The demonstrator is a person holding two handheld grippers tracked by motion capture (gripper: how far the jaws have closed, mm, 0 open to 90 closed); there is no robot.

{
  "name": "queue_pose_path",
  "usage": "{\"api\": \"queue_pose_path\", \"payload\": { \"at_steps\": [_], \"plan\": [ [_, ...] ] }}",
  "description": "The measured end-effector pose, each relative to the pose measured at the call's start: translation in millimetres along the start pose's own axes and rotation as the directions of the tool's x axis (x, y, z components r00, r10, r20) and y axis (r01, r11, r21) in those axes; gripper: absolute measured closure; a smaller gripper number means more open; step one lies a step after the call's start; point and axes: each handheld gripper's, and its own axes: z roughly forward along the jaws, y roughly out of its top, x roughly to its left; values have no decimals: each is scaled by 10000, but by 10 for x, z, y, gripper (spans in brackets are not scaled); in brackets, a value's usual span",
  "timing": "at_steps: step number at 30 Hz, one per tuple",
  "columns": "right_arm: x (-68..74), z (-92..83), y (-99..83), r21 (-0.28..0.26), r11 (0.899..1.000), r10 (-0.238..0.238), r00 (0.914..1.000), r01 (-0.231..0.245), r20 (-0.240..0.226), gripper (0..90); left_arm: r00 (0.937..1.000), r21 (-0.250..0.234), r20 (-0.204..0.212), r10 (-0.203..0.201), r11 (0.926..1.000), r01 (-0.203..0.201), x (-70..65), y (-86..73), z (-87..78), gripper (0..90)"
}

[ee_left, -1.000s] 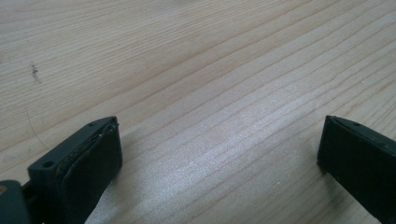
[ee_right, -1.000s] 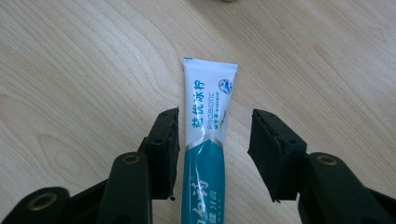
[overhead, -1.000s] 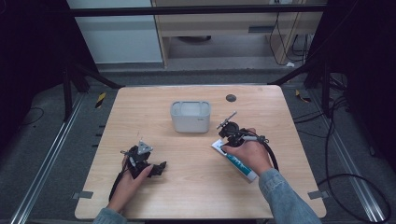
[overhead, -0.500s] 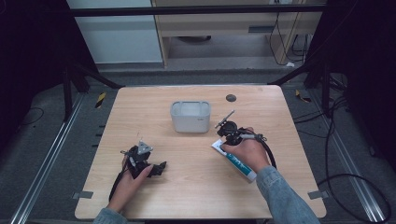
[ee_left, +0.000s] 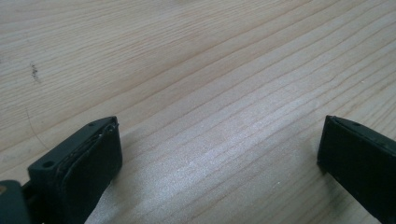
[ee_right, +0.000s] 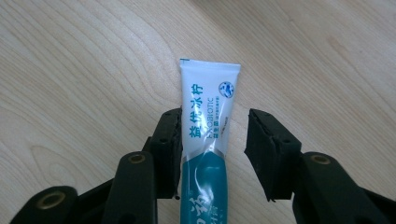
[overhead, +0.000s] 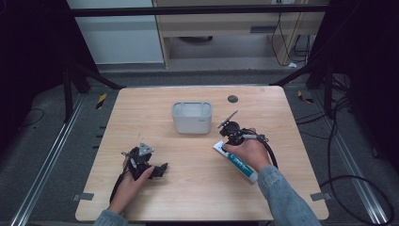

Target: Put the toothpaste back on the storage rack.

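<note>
R claw (ee_right: 212,144) reopened round toothpaste tube (ee_right: 208,126).

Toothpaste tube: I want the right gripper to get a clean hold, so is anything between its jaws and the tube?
Nothing visible. The toothpaste tube lies flat on the table between the right gripper jaws; one jaw sits against it, the other stands slightly off.

Glossy plastic toothpaste tube (ee_right: 208,135) on a matt, pale wood-grain table (overhead: 197,197).
</note>
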Motion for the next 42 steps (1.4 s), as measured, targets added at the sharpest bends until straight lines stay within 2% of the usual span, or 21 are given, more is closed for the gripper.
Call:
{"api": "queue_pose_path", "payload": {
  "at_steps": [11,16,20,26,28,31,34,39,42],
  "plan": [
    [21,267,-71,669,9977,60,10000,-58,-33,522,10000,0,19,16,10000,-16,-2,-1,-1,0],
    [10,315,-84,805,9967,45,9999,-52,93,539,10000,-2,18,18,10000,-18,-1,-1,-1,0],
    [22,368,-114,960,9953,157,9999,-152,-47,582,10000,1,22,21,10000,-21,-2,-1,-1,0],
    [18,370,-118,933,9955,180,9998,-186,77,610,10000,0,21,21,10000,-21,-2,-1,-1,0],
    [15,366,-129,914,9958,-42,9998,26,174,625,10000,2,21,23,10000,-23,-2,-1,-1,0],
    [32,361,-126,989,9951,10,9997,-35,253,639,10000,-1,20,21,10000,-21,-2,-1,-1,0],
    [35,359,-120,1040,9945,-157,9992,117,375,677,10000,1,21,21,10000,-21,-2,-1,-1,0],
    [32,352,-127,1012,9949,-74,9992,33,399,715,10000,-1,20,22,10000,-22,-2,-1,-1,0],
    [35,353,-125,1041,9943,-263,9986,213,465,720,10000,-1,20,22,10000,-22,-2,-1,-1,0]
  ]
}}
